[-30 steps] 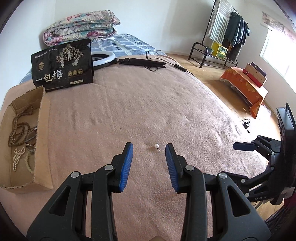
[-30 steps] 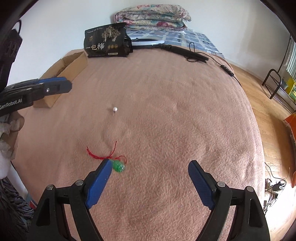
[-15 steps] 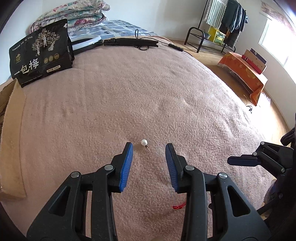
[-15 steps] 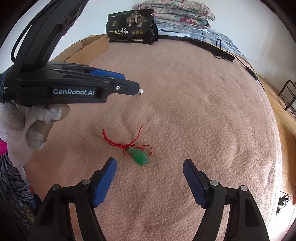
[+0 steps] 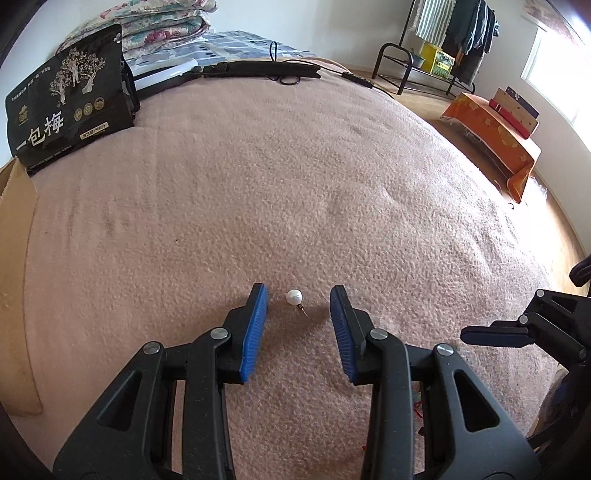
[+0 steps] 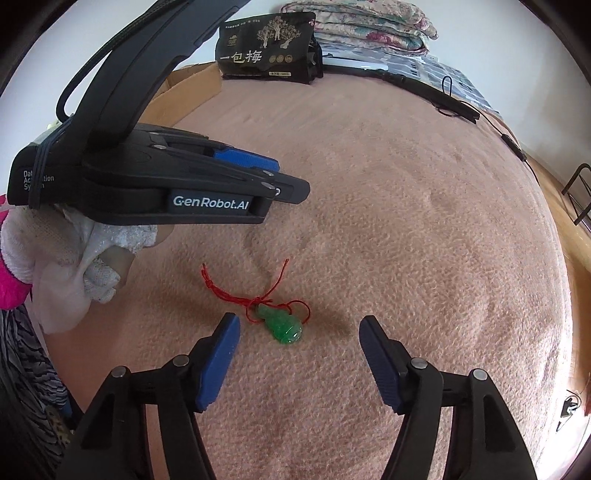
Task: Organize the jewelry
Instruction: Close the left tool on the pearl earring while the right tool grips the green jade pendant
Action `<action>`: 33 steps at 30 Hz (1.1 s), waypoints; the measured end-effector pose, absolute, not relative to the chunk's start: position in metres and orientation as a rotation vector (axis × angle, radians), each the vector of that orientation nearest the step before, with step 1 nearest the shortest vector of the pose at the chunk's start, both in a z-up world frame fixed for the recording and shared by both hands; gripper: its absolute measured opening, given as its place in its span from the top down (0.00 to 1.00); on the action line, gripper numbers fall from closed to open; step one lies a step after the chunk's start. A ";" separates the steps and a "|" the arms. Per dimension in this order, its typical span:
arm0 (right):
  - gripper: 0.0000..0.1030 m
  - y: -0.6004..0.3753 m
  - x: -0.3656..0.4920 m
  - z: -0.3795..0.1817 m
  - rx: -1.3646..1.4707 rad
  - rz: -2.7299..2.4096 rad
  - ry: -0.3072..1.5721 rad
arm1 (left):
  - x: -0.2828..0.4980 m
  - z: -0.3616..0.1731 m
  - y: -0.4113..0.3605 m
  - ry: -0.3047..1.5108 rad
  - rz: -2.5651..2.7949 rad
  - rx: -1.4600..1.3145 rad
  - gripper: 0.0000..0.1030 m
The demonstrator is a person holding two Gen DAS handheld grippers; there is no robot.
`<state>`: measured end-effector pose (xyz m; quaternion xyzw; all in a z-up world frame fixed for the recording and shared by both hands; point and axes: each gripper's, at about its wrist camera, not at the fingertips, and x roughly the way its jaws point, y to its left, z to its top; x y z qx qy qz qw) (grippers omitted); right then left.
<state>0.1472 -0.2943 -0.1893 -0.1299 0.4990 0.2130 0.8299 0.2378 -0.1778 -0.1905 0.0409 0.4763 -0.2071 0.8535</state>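
Observation:
A small white pearl stud earring point(image 5: 294, 297) lies on the pink blanket. My left gripper point(image 5: 298, 295) is open, low over the blanket, with the pearl between its fingertips. A green jade pendant point(image 6: 282, 325) on a red cord point(image 6: 236, 295) lies on the blanket. My right gripper point(image 6: 298, 325) is open, with the pendant between its blue fingertips. The left gripper also shows in the right wrist view point(image 6: 280, 186), where it hides the pearl. The cardboard jewelry box point(image 5: 16, 258) shows at the left edge.
A black snack bag point(image 5: 70, 96) stands at the back left, folded quilts point(image 6: 369, 22) behind it. A black cable and rod point(image 5: 266, 70) lie at the blanket's far edge. An orange-covered stand point(image 5: 491, 129) and clothes rack point(image 5: 443, 40) are on the floor to the right.
Both grippers have moved forward and down. The pearl now sits between the left fingertips and the green pendant between the right fingertips. The box has slid out to the left edge.

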 end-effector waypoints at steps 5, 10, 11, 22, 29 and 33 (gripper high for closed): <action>0.37 -0.289 0.149 -0.195 -0.297 0.455 1.076 | 0.242 -0.194 -0.176 1.010 -0.426 0.081 0.79; 0.52 -0.288 0.151 -0.197 -0.290 0.462 1.084 | 0.243 -0.194 -0.173 1.010 -0.420 0.084 0.90; 0.57 -0.288 0.151 -0.197 -0.288 0.465 1.087 | 0.243 -0.195 -0.173 1.010 -0.420 0.084 0.91; 0.84 -0.291 0.154 -0.192 -0.239 0.476 1.109 | 0.239 -0.187 -0.165 0.997 -0.406 0.071 0.94; 0.84 -0.298 0.157 -0.182 -0.214 0.451 1.089 | 0.236 -0.172 -0.154 0.973 -0.392 0.047 0.94; 0.84 -0.300 0.157 -0.170 -0.198 0.437 1.064 | 0.234 -0.162 -0.148 0.956 -0.387 0.029 0.94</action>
